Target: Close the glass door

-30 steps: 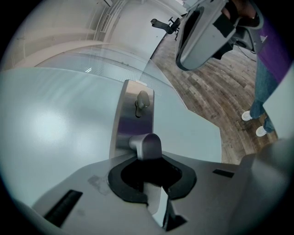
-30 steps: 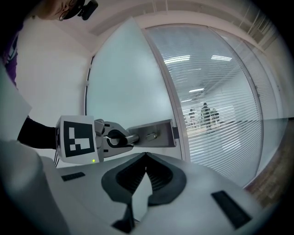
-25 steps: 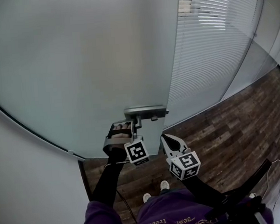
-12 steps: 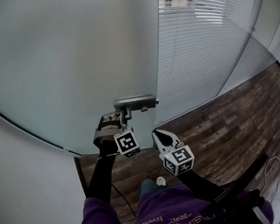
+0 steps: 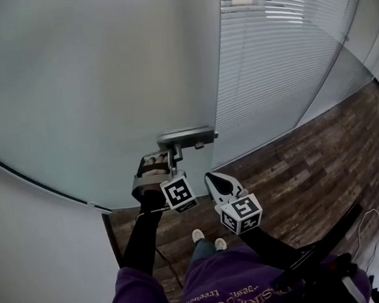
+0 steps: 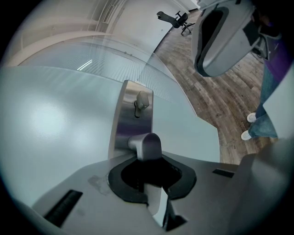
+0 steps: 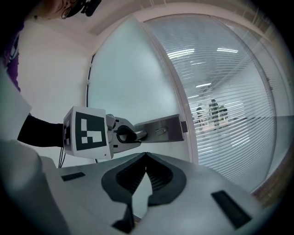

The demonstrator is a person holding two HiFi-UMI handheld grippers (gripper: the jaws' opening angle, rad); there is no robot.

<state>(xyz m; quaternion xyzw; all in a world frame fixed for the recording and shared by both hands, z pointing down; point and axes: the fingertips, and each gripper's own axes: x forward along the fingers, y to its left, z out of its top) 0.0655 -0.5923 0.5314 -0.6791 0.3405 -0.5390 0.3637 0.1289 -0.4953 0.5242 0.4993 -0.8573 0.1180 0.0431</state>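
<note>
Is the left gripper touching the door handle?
Touching. The left gripper view shows it: the left gripper has its jaws closed around the door handle, and the metal lever runs right between its black pads.

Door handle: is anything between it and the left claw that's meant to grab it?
Nothing visible. The left gripper has its jaws closed round the handle on the glass door, with nothing else between them.
</note>
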